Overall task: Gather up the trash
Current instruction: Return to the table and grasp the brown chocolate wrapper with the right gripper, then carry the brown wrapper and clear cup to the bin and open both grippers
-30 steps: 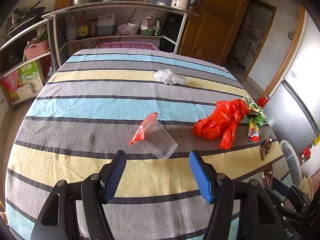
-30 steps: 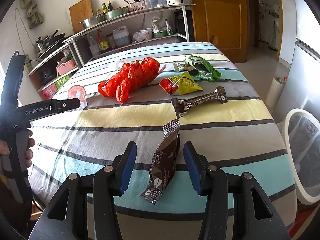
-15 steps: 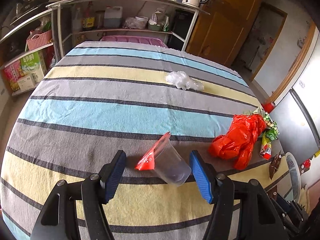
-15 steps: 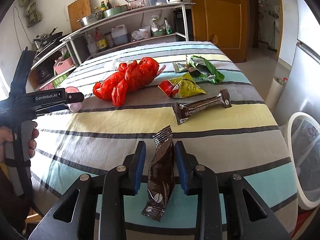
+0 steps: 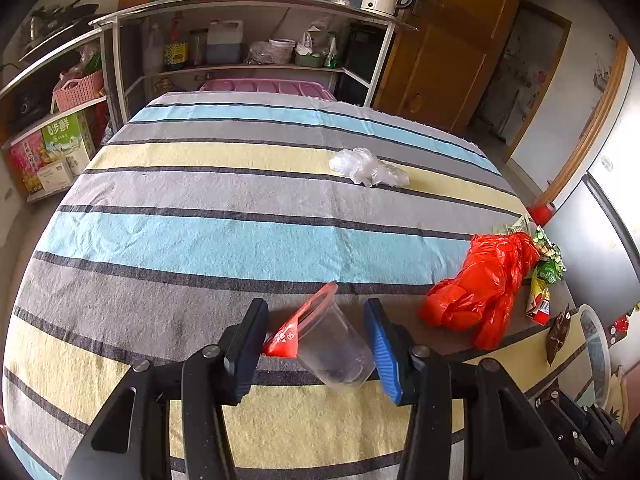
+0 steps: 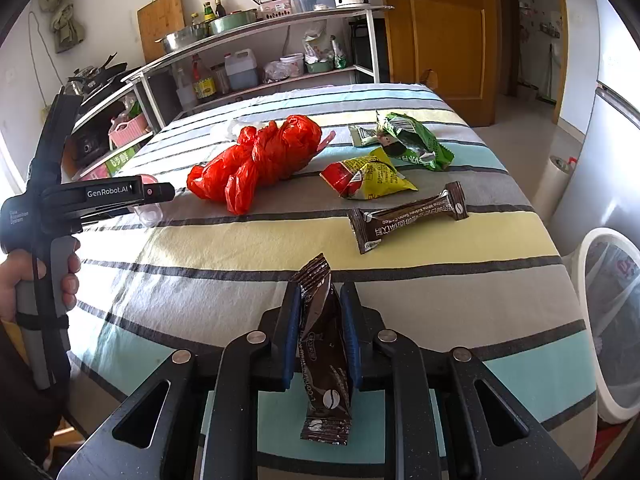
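My right gripper [image 6: 321, 316] is shut on a dark brown coffee sachet [image 6: 324, 356] and holds it upright near the table's front edge. My left gripper [image 5: 316, 332] is open, its fingers either side of a clear plastic cup [image 5: 334, 350] with a red peeled lid, lying on its side. A crumpled red plastic bag [image 6: 260, 156] lies mid-table; it also shows in the left wrist view [image 5: 484, 280]. A second brown sachet [image 6: 408, 218], a yellow-red wrapper [image 6: 368, 176] and a green wrapper [image 6: 416, 142] lie beyond. A clear plastic wad [image 5: 366, 168] lies farther back.
The striped tablecloth [image 5: 200, 240] covers the table. A white bin with a liner [image 6: 612, 328] stands on the floor at the right. Metal shelves [image 6: 260, 40] with bottles and pots stand behind the table. A wooden door [image 6: 440, 32] is at the back right.
My right gripper has closed on the brown sachet and lifted it upright. My left gripper has moved forward so the cup now lies between its fingers, which have narrowed.
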`<state>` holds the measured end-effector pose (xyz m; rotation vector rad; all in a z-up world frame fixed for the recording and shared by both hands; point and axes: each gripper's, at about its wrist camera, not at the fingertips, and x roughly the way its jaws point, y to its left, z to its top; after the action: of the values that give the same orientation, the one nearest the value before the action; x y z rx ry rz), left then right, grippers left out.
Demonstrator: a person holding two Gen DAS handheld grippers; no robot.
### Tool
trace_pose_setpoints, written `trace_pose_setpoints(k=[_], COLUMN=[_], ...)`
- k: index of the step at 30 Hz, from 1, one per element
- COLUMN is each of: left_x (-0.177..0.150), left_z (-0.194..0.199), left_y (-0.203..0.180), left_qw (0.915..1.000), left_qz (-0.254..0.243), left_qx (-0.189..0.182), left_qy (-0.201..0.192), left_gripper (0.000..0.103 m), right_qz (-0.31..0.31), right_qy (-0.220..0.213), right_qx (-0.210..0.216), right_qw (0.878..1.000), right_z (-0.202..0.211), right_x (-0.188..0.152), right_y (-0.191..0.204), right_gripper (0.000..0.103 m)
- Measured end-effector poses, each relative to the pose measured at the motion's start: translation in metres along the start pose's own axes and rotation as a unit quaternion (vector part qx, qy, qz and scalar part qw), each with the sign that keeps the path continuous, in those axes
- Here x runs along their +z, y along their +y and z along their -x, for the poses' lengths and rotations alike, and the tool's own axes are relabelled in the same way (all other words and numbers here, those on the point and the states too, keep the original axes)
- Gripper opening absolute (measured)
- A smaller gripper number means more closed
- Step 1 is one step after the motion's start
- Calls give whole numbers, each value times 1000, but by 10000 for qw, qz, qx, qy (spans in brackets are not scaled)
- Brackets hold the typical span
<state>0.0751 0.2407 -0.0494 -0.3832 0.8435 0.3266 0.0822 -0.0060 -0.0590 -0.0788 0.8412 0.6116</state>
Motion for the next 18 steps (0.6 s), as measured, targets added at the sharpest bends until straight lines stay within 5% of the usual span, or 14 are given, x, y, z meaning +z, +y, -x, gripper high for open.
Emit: trace_pose_setpoints(k=[18], left_x=[-15], left_z=[25], left_y=[-25], left_qw=[9976], left_qz=[-640], left_qx=[-228], left_qy=[-158], left_gripper=[49], right_qz=[-163], right_qy=[-184], right_qx=[4], right_qw=[9997], right_z=[11], right_x=[0], right_y=[-8], right_gripper=[20])
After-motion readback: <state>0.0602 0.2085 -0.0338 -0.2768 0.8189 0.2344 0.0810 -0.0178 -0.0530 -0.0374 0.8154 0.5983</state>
